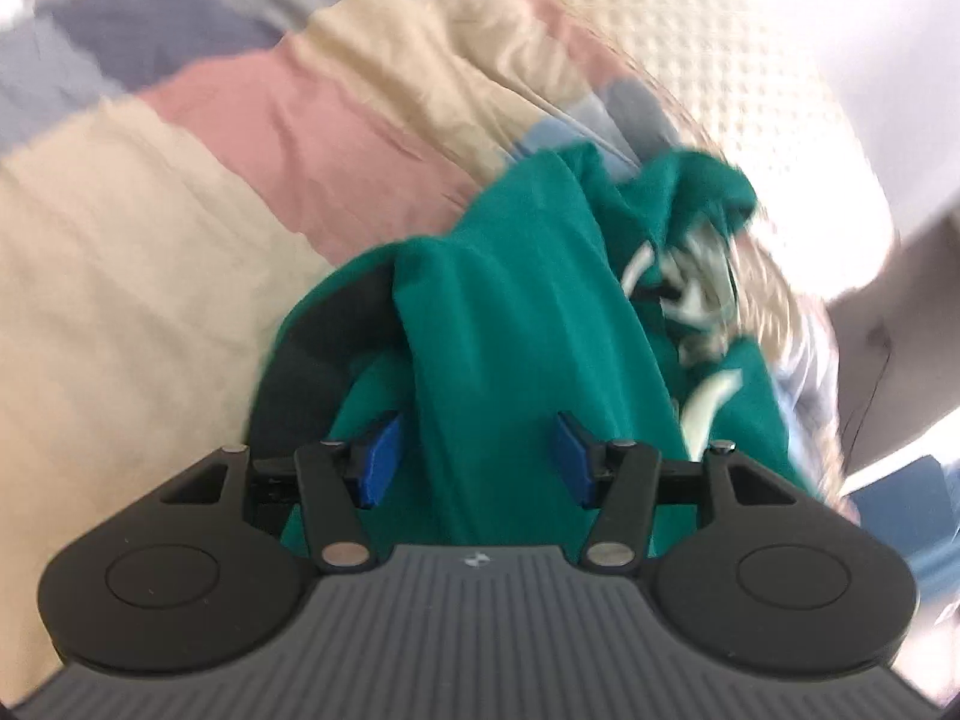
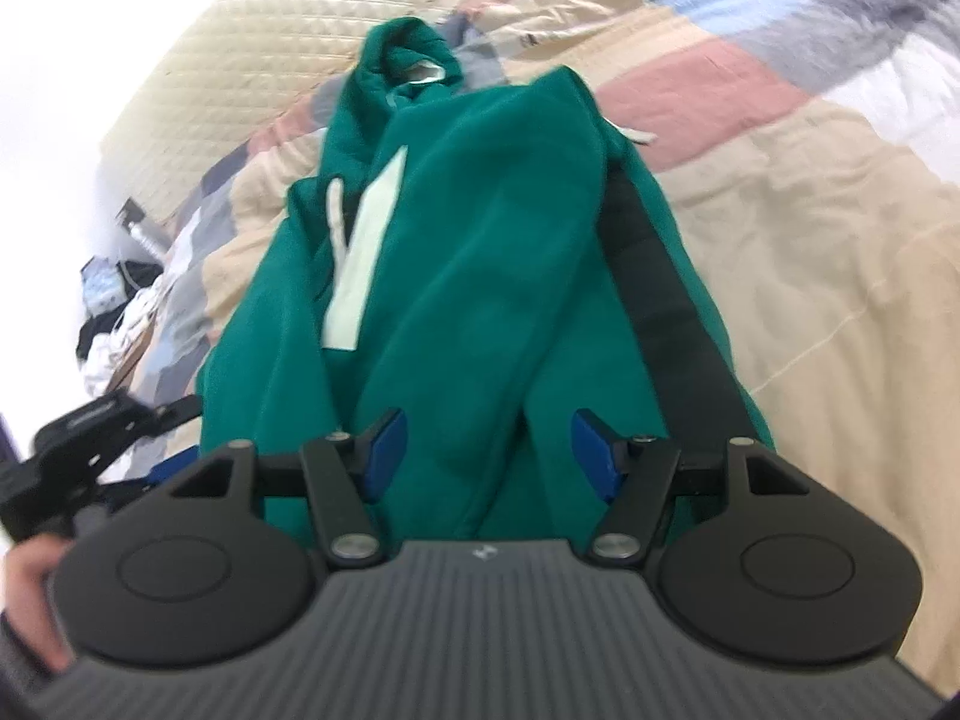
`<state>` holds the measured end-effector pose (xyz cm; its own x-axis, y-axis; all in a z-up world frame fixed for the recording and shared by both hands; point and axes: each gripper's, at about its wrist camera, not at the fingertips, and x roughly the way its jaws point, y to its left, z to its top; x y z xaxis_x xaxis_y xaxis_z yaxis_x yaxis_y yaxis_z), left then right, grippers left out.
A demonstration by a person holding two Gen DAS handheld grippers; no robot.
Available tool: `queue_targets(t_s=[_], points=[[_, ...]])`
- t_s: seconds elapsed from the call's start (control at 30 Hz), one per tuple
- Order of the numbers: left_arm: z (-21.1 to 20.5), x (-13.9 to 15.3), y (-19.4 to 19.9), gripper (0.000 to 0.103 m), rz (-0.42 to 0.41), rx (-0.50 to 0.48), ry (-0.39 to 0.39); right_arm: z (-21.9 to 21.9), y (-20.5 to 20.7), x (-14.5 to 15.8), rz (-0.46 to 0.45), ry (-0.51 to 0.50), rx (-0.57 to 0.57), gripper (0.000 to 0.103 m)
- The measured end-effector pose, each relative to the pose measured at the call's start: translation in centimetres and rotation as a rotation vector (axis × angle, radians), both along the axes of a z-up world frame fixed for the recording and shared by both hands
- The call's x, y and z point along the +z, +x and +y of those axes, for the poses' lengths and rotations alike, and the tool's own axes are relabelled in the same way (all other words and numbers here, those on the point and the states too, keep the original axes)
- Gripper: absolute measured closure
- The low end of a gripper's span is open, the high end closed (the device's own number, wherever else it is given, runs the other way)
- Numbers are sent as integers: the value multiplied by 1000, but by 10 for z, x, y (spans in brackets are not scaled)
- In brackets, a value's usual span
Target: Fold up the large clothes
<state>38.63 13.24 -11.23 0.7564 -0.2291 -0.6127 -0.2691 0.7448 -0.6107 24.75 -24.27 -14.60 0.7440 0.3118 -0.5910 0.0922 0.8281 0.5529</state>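
Observation:
A green hoodie (image 1: pixel 510 312) lies bunched lengthwise on the patchwork quilt (image 1: pixel 150 240). It has a black side stripe (image 2: pixel 672 300), a white panel (image 2: pixel 366 228) and a white drawstring (image 2: pixel 336 210). My left gripper (image 1: pixel 477 456) hovers over its near end, blue pads apart, with a ridge of green cloth running between them and no pad pressing on it. My right gripper (image 2: pixel 487 453) is open over the same hoodie (image 2: pixel 480 240), a raised fold standing between its pads and untouched on the right side. The hood (image 2: pixel 408 54) lies at the far end.
The quilt (image 2: pixel 810 240) spreads wide to the right of the hoodie. A cream quilted surface (image 2: pixel 240 30) rises behind the bed. Cables and clutter (image 2: pixel 114 300) sit off the bed's left edge. The left gripper's black body (image 2: pixel 78 444) and a hand (image 2: pixel 30 576) show at lower left.

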Motion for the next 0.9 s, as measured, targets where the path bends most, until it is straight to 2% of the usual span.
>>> queue_targets(t_s=[0.07,0.1,0.13,0.2,0.23,0.3,0.43,0.57,0.63,0.73,0.77,0.83,0.9], points=[[3,-5,16,45,-49,7,-79,-3,3,-5,0,34,-12,39],[1,-2,23,53,-72,10,-93,-5,5,-7,-7,53,-16,39],[-1,2,27,66,-92,5,-97,-5,7,-8,-13,57,-20,39],[-8,12,36,86,-107,-29,-55,-5,11,-11,-17,53,-28,39],[-11,19,39,91,-115,-41,-13,-5,13,-13,-17,55,-30,39],[-12,34,44,93,-140,-28,43,-5,18,-17,-9,60,-32,39],[27,41,52,93,-164,139,86,-1,23,-16,-26,32,-20,39],[58,19,66,93,-69,236,172,5,23,-13,-57,13,14,39],[62,4,70,93,-25,231,174,9,23,-11,-73,0,41,39],[61,-1,63,90,-37,194,173,18,24,-11,-83,-30,80,39],[60,1,59,87,-44,181,166,20,24,-11,-84,-40,87,39],[59,6,49,73,-37,155,166,23,23,-10,-90,-47,100,39],[54,13,32,64,-48,126,208,25,24,-9,-95,-59,104,39]])
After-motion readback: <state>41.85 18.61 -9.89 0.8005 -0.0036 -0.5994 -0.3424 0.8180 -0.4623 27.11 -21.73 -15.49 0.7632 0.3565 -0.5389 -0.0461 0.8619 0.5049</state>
